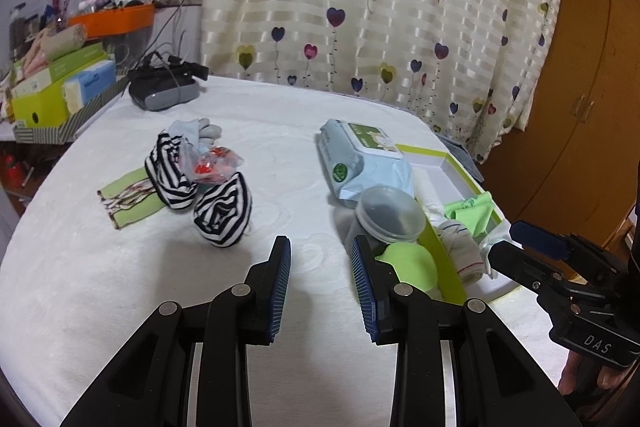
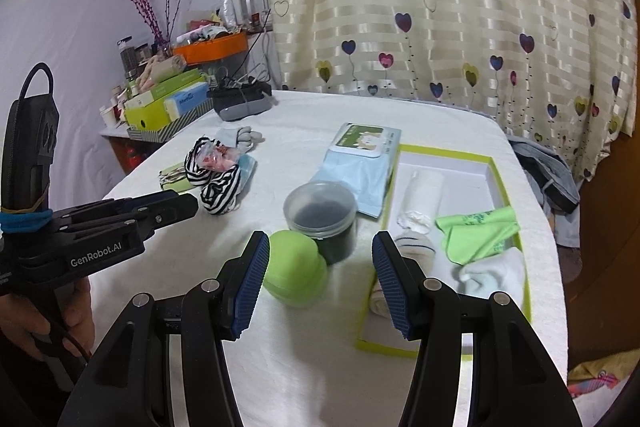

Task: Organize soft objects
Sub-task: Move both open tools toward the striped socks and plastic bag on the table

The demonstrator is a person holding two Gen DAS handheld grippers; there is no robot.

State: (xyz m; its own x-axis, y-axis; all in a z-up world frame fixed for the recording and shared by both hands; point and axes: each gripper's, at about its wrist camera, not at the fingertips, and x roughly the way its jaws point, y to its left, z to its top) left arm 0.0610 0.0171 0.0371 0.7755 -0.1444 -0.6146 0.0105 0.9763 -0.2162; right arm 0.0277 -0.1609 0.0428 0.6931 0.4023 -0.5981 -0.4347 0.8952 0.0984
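Observation:
A pile of soft things lies on the white cover: two black-and-white striped socks [image 1: 222, 215] [image 2: 220, 191], a green cloth [image 1: 128, 199], pale socks [image 1: 196, 131] and a crinkled packet [image 1: 212, 165]. A green-rimmed white box [image 2: 448, 157] [image 1: 444, 163] holds a green cloth [image 2: 476, 231], a white sock [image 2: 496, 275], a striped sock [image 2: 414, 247] and a white roll [image 2: 424, 195]. My left gripper [image 1: 319, 241] [image 2: 176, 205] hovers open and empty just in front of the striped socks. My right gripper [image 2: 320, 237] [image 1: 506, 241] stands open and empty by the box's near left corner.
A wipes pack [image 2: 360, 167], a lidded jar [image 2: 322, 219] and a green round thing [image 2: 296, 271] sit left of the box. A black device [image 1: 164, 91] lies at the far edge, by a side shelf of cartons [image 1: 60, 87]. Behind hangs a curtain [image 1: 360, 7].

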